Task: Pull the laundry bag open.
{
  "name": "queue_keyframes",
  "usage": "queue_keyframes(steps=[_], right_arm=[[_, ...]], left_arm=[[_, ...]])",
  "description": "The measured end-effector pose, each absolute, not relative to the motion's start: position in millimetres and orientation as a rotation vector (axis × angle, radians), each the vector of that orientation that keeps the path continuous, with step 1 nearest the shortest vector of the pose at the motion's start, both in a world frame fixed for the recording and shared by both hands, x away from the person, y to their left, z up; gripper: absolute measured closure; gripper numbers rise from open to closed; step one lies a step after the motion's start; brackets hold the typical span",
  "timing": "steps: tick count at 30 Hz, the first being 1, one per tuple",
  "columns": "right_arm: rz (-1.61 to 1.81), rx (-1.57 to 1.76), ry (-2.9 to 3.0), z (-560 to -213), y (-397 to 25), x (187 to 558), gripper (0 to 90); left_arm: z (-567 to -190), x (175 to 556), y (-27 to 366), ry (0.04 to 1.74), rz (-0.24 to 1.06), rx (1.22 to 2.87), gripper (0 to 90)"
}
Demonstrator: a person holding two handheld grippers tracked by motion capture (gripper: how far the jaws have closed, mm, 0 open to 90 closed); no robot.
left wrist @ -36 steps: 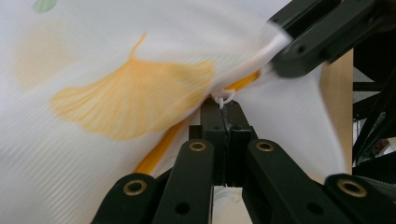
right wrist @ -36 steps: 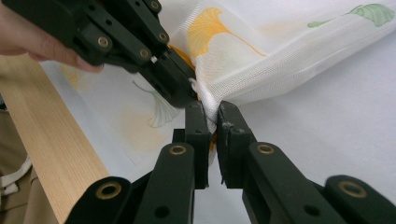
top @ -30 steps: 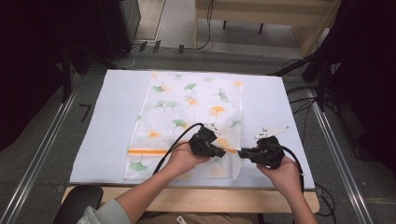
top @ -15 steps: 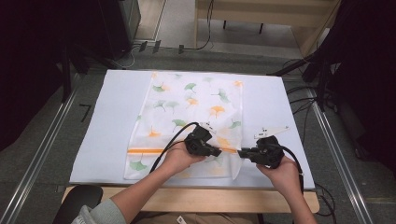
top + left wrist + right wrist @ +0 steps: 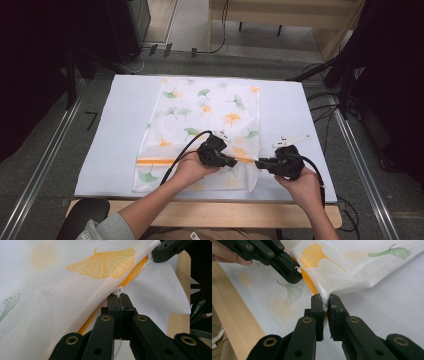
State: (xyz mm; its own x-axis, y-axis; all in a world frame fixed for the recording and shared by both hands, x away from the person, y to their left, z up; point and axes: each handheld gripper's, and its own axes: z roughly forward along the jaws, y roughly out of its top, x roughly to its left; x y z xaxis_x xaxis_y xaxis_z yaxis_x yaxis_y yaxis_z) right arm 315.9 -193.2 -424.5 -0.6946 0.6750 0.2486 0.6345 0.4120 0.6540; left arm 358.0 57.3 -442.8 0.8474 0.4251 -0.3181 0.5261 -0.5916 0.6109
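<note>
Lengthwise, the mesh bag (image 5: 202,125) runs away from the person across the white table cover (image 5: 115,130), its far end near the far edge of the cover and its near end close to the wooden table edge (image 5: 210,212). It is a thin white net printed with orange and green ginkgo leaves, and an orange zipper (image 5: 155,161) crosses it from side to side near the person's end, at right angles to the long axis. The fabric lies mostly flat, but near the right corner it is lifted and puckered between the two tools.

The left gripper (image 5: 120,302) is clenched on the small white zipper pull (image 5: 118,293), its jaws pressed together with the pull at their tip. Just beside it, the right gripper (image 5: 325,302) is pinching the bag's fabric at the end of the orange zipper, the cloth bunched between its nearly closed jaws.
</note>
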Motion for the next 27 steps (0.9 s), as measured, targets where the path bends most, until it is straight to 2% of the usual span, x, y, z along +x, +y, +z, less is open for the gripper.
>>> queue_keyframes(steps=[7, 14, 17, 27], right_arm=[[1.150, 1.201, 2.602, -425.3, -193.6, 316.0, 85.9], [1.127, 1.216, 2.608, -428.4, -198.4, 318.8, 85.9], [1.128, 1.210, 2.608, -427.7, -198.4, 318.9, 85.8], [1.117, 1.238, 2.589, -427.6, -202.4, 319.5, 85.8]], left_arm=[[-447.0, 361.0, 65.8, 0.727, -0.194, 2.293, 90.0], [-442.0, 360.9, 101.5, 0.798, -0.183, 2.342, 90.0], [-443.3, 361.9, 118.5, 0.832, -0.207, 2.314, 90.0], [-441.9, 362.1, 114.8, 0.823, -0.198, 2.279, 90.0]])
